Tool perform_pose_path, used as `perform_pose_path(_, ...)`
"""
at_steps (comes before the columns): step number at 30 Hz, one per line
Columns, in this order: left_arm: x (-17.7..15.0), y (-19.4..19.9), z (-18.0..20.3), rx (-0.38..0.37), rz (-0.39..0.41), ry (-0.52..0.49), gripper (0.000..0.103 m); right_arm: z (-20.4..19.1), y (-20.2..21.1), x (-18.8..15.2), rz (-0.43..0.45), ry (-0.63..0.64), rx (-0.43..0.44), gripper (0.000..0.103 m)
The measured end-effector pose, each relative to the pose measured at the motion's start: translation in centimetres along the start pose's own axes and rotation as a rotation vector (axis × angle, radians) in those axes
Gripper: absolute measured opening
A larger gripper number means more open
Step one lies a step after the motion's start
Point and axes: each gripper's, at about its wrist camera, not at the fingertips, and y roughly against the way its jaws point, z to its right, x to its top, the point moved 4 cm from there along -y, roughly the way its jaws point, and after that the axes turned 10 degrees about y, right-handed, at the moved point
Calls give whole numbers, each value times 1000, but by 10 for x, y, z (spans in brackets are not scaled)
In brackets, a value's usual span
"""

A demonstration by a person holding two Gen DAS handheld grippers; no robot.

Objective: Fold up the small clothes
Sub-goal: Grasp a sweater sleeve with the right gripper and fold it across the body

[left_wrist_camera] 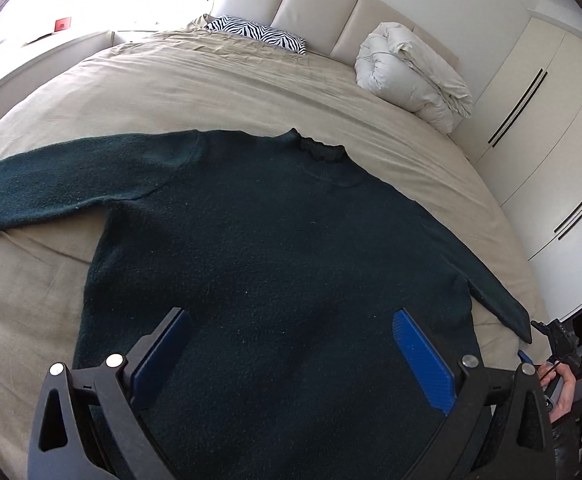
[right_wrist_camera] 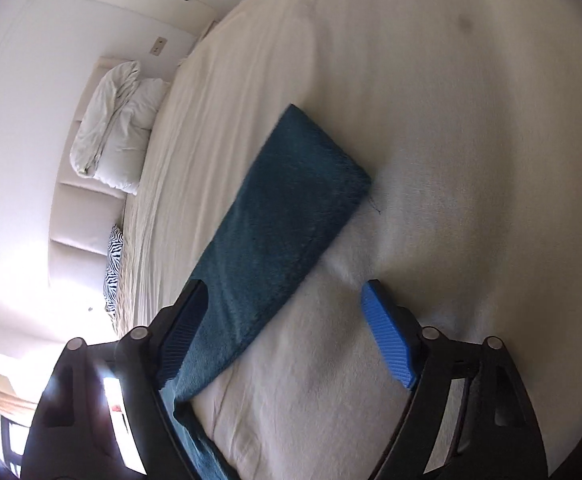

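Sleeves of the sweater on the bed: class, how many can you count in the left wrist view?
2. One sleeve stretches out flat to the left; the other sleeve angles down at the right edge of the sweater, its cuff near the right gripper. None seems hidden.

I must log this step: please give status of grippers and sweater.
Left gripper open above sweater. Right gripper open, sleeve between its jaws. Sweater flat, unfolded. Nothing in the way.

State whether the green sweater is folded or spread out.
Spread. The sweater lies flat on the bed, both sleeves out to the sides.
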Motion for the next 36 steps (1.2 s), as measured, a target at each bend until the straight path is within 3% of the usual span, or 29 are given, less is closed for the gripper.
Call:
perform_pose_path(5,4,-35,14,-27,-58,-16,92,2,-35,24,51,37,3,69)
perform_pose_path(6,4,-40,17,-37,-71,-13,91,0,-43,30,53,48,6,57)
perform_pose_path(7,4,-44,21,-50,-81,-10,89,0,-51,38,50,60,5,35)
perform_pose_path(9,6,-52,27,-80,-102,-11,88,0,-68,49,26,64,-38,14)
perform_pose_path(12,12,-65,35,-115,-129,-11,88,-21,-77,59,39,125,-78,8)
perform_pose_path(17,27,-78,35,-173,-151,30,88,-135,-84,40,46,420,-62,8)
perform_pose_path(20,35,-78,28,-207,-143,68,88,-225,-103,-3,-11,608,18,8)
perform_pose_path(23,39,-79,19,-252,-153,112,88,-305,-128,-73,-95,785,112,8)
perform_pose_path(27,40,-78,2,-291,-168,156,88,-371,-173,-172,-231,912,222,8)
perform_pose_path(32,41,-83,-22,-304,-179,207,90,-387,-241,-274,-399,1004,194,11)
perform_pose_path(34,40,-91,-26,-302,-197,218,91,-374,-263,-300,-487,1021,163,26)
perform_pose_path(35,40,-95,-28,-297,-207,226,91,-358,-252,-324,-496,1011,198,26)
perform_pose_path(36,39,-98,-28,-300,-216,233,91,-354,-249,-321,-468,998,225,29)
